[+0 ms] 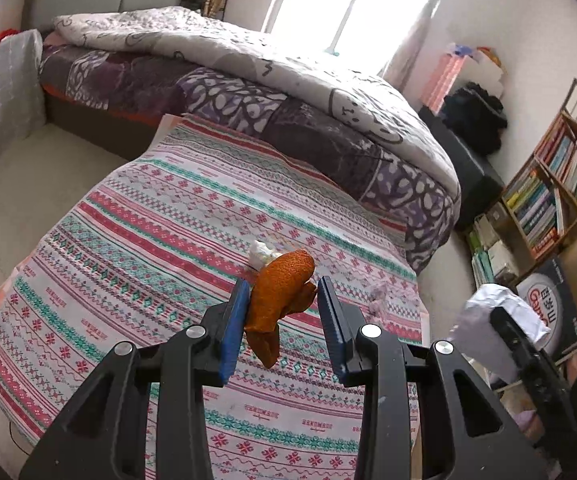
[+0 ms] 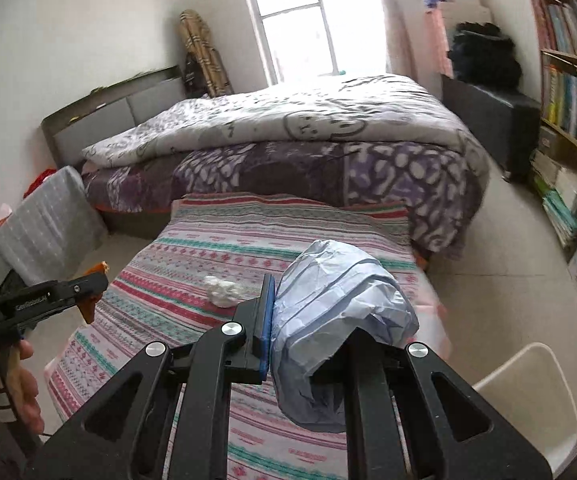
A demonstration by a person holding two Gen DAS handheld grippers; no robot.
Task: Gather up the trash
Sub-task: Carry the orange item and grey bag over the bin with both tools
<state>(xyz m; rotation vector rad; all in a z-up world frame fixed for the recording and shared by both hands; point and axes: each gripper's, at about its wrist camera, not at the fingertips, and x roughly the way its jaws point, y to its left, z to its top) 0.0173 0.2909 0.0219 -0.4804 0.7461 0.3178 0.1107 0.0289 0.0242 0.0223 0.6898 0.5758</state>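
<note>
Both fisheye views ride the handheld grippers, tilted down over the striped cloth (image 1: 168,216) — the left wrist view close above it, facing the bed (image 1: 248,80) at twelve o'clock. The right wrist view sits further back — same bed, window (image 2: 300,16) and bookshelf (image 2: 568,92) at two o'clock.

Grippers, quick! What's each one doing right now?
Left gripper: shut on a curled orange peel, held above the striped cloth.
Right gripper: shut on a crumpled pale blue paper wad.
</note>
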